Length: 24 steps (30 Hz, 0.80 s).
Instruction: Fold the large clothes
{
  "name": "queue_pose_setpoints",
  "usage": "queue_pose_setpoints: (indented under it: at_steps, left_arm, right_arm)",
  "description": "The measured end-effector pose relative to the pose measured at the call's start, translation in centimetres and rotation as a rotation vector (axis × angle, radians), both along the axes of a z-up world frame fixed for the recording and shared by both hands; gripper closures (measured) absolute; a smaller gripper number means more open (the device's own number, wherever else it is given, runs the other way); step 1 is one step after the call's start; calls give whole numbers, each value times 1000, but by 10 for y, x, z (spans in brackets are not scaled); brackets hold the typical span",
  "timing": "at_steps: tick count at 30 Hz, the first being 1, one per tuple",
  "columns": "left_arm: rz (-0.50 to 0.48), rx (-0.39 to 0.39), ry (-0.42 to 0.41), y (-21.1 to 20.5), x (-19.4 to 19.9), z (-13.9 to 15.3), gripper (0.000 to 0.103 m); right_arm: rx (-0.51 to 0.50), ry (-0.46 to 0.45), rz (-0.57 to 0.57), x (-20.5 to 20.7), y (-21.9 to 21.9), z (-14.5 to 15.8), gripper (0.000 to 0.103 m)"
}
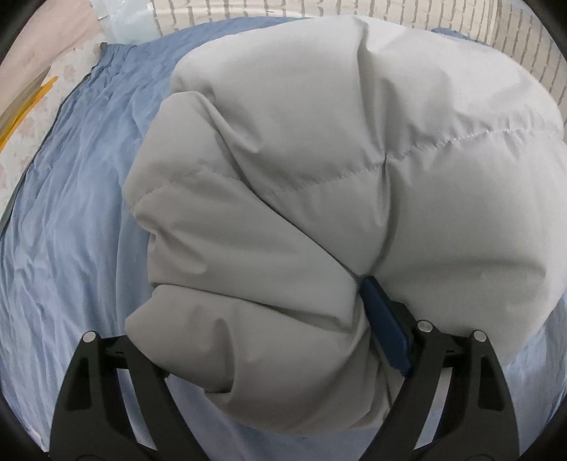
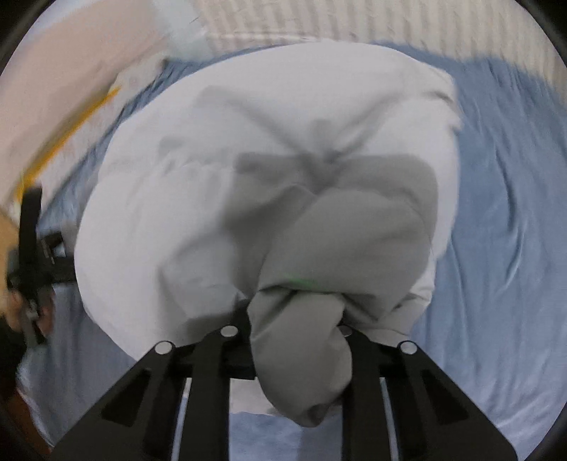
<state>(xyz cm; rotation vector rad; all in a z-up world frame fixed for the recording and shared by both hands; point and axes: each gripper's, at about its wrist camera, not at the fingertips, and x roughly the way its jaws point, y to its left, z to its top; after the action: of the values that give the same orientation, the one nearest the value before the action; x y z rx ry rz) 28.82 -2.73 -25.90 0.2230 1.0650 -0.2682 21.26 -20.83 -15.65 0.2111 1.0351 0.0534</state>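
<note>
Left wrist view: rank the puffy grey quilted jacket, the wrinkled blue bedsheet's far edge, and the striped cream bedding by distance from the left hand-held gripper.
1. Puffy grey quilted jacket, clamped in the left hand-held gripper.
2. Wrinkled blue bedsheet's far edge, upper left.
3. Striped cream bedding, along the top, beyond the sheet.

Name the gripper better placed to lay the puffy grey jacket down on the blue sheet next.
Left, tentatively. The left gripper clamps the jacket in a sharp view; the right gripper also grips it, but its view is blurred.
</note>
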Motion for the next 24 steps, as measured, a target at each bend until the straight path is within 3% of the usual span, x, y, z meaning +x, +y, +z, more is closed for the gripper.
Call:
queue_pose_setpoints:
  at_steps: [4,12,20,24]
  left_arm:
    - [-4,-5,6,15,-3,2,14]
    - [11,-27,8,50,-15,6,9]
    - [-56,-57,40,55,2,21,27]
    - [-59,-77,39,75,5,27,33]
  right_arm:
    - [-109,55,20,9,16,-13,83]
    - [-107,73,-24,6,16,-19,77]
    - [-123,91,-59,7,7,-18,70]
    - [-121,97,-88,3,3,-17,57]
